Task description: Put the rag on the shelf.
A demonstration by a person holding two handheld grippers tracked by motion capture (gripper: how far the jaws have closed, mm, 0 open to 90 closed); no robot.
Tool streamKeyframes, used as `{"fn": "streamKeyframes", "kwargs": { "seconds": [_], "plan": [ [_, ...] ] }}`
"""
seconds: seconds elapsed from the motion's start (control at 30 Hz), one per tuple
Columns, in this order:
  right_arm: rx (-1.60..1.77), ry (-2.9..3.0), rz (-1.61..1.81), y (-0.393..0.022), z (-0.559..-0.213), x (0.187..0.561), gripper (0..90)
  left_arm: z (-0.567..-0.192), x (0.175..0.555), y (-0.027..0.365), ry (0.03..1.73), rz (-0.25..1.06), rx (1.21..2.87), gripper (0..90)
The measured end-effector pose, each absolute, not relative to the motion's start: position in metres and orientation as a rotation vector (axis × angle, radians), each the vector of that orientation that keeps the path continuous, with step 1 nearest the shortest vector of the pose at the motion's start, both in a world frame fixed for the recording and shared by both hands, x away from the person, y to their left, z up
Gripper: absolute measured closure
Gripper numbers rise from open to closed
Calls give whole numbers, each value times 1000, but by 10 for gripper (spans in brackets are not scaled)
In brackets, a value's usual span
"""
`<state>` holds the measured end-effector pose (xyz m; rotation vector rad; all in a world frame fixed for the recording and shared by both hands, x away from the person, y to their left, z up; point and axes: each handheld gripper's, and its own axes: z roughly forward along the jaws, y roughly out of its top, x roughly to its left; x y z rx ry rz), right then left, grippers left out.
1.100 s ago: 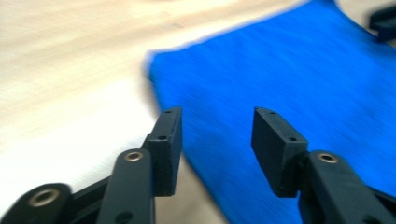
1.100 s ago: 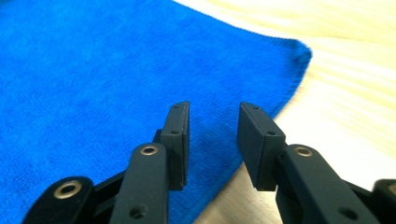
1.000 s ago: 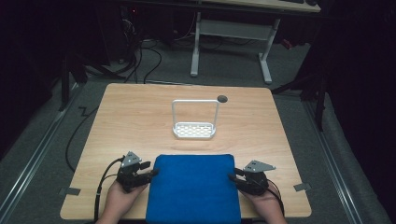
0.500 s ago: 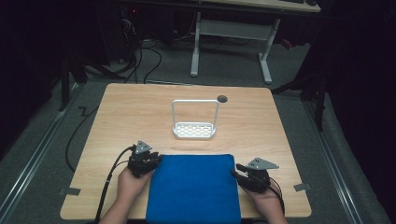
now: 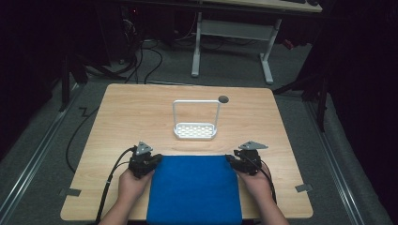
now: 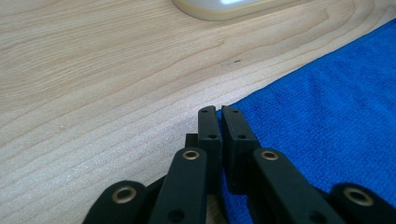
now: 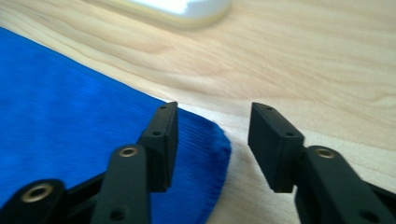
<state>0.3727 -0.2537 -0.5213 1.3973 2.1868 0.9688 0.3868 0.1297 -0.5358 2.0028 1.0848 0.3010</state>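
High view: blue cloth (image 5: pixel 195 190) flat on the desk (image 5: pixel 122 122), near edge. White rack (image 5: pixel 195 121) stands beyond it, apart. Left tongs (image 5: pixel 151 161) at the cloth's far left corner; right tongs (image 5: pixel 231 161) at its far right corner.

Left gripper view: left tongs (image 6: pixel 219 112) together, pinched on the cloth (image 6: pixel 327 121) edge.

Right gripper view: right tongs (image 7: pixel 212 122) apart, straddling the cloth (image 7: pixel 70 121) corner.

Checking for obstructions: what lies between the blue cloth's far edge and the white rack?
Nothing: in the high view, bare wooden table separates the blue cloth from the white rack.
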Motion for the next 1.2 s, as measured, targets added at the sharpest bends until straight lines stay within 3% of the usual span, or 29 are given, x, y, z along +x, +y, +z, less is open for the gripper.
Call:
{"fn": "streamKeyframes", "kwargs": {
  "seconds": [0.17, 0.47, 1.2],
  "plan": [
    [1390, 2166, 955, -255, -528, 373, 548, -536, 387, 130, 1086, 298, 2000, 871],
    [1328, 2223, 978, -250, -528, 368, 864, -536, 387, 131, 1085, 285, 1997, 874],
    [1194, 2090, 1197, -254, -495, 341, 878, -501, 361, 142, 981, 382, 1847, 879]
  ]
}}
